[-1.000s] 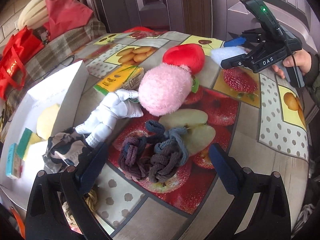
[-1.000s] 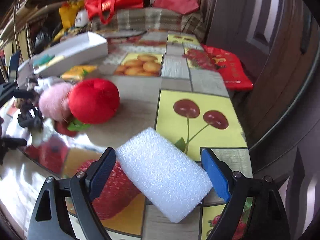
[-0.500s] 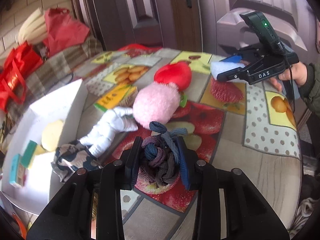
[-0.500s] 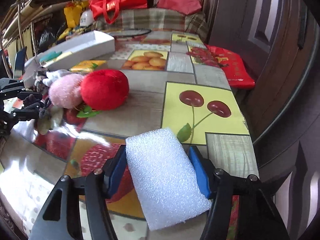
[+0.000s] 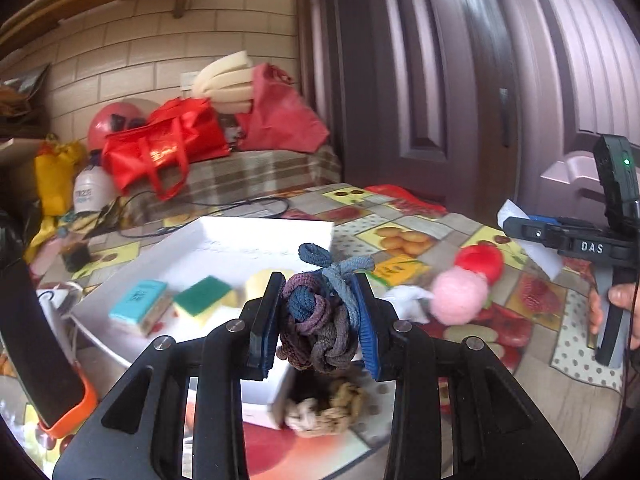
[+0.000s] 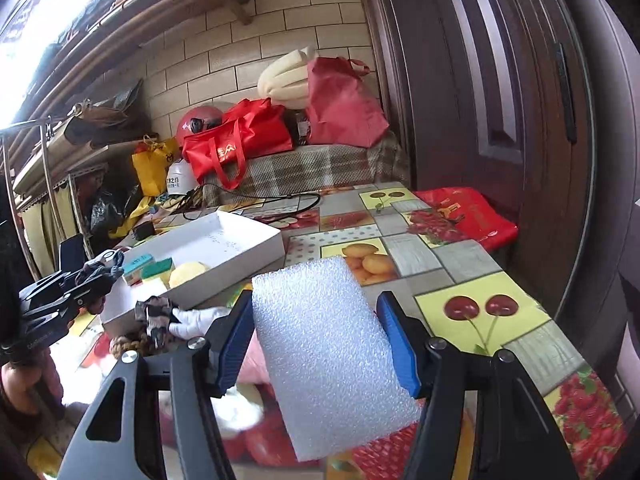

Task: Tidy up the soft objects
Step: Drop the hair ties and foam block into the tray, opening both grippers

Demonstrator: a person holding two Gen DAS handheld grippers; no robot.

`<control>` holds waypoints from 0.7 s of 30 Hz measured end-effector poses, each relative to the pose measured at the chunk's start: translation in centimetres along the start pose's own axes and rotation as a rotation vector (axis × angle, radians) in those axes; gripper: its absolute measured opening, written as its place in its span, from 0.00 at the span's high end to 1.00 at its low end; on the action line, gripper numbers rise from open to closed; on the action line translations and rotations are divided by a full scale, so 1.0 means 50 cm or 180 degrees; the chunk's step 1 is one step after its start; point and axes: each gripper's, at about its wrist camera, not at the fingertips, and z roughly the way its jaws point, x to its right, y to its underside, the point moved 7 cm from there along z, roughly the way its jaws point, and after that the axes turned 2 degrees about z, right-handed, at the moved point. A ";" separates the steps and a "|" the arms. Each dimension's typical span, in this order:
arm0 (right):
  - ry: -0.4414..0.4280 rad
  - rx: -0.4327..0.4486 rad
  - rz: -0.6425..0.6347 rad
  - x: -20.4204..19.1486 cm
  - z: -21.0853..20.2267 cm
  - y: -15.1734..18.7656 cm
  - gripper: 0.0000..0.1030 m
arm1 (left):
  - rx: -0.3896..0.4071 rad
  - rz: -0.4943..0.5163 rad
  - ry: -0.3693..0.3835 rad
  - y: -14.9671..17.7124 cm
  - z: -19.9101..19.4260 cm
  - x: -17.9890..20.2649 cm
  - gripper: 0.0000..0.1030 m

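Note:
My left gripper (image 5: pixel 320 320) is shut on a bundle of knotted hair ties (image 5: pixel 320 320), blue, purple and brown, held in the air in front of the white box (image 5: pixel 224 240). The box holds sponges (image 5: pixel 204 294) and a yellow piece. My right gripper (image 6: pixel 324 340) is shut on a white foam block (image 6: pixel 324 344), lifted above the table. In the left wrist view the right gripper (image 5: pixel 532 236) shows at the far right with the foam. A pink pompom (image 5: pixel 460 296), a red plush (image 5: pixel 480 260) and a white plush (image 5: pixel 404 300) lie on the table.
A beige scrunchie (image 5: pixel 328 412) lies on the fruit-print tablecloth (image 6: pixel 480 312) under my left gripper. A patterned cloth (image 6: pixel 156 316) lies by the box corner. A yellow packet (image 5: pixel 396 268) lies beside the box. Red bags (image 6: pixel 240 144) sit on a bench behind. A red packet (image 6: pixel 468 216) is at the table's far right.
My left gripper closed on the hair ties and lifted them off the table toward the white box. My right gripper closed on the foam block and raised it.

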 end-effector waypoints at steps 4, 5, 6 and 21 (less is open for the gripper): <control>-0.0092 -0.0063 -0.0047 -0.052 0.041 0.005 0.40 | 0.0002 -0.0097 -0.0197 0.007 0.006 -0.053 0.68; -0.0125 -0.0076 -0.0076 -0.069 0.051 0.007 0.40 | -0.0005 -0.0141 -0.0238 0.009 0.009 -0.067 0.68; -0.0158 -0.0078 -0.0108 -0.086 0.061 0.007 0.40 | -0.0006 -0.0168 -0.0268 0.012 0.010 -0.078 0.68; -0.0739 -0.0223 -0.0266 -0.289 0.176 0.012 0.40 | -0.0132 -0.0493 -0.0799 0.016 0.074 -0.227 0.68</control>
